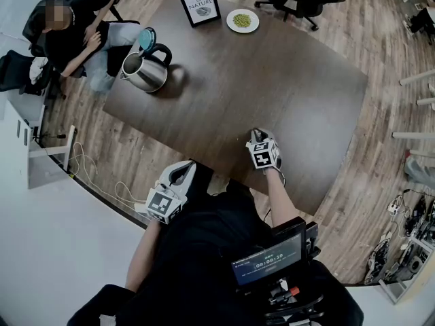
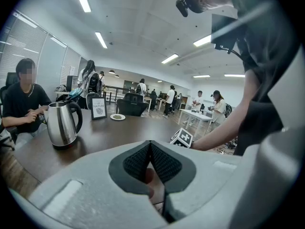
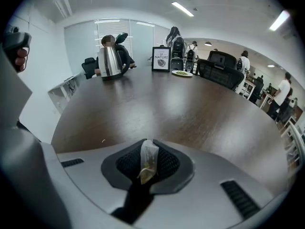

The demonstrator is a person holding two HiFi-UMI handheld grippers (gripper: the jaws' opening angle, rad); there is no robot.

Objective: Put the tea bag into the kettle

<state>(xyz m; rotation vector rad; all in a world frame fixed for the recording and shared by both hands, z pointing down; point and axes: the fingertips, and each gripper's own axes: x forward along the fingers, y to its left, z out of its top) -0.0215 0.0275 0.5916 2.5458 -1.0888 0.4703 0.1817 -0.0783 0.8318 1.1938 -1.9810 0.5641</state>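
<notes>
At near edge of table, found right gripper clamped on tea bag, with bag pinched upright between the pads and poking above them. Found left gripper clenched on nothing, pads pressed together, just beside the table's near edge. Located kettle at far left corner of table, well apart from both grippers, upright, with lid tipped open. Noted seated person just beyond kettle, plus framed sign and plate at far edge, none across the direct line from bag to kettle. Judged pickup as done, with bag secured in the jaws; unable to tell whether clear of the tabletop. Judged as outstanding: carry across the table to kettle, line-up above the open mouth, release into it. Judged task as early, with the longer part left. Flagged for the release: thin, limp bag, likely to cling to a pad or catch on the rim unless brought well over the opening.
</notes>
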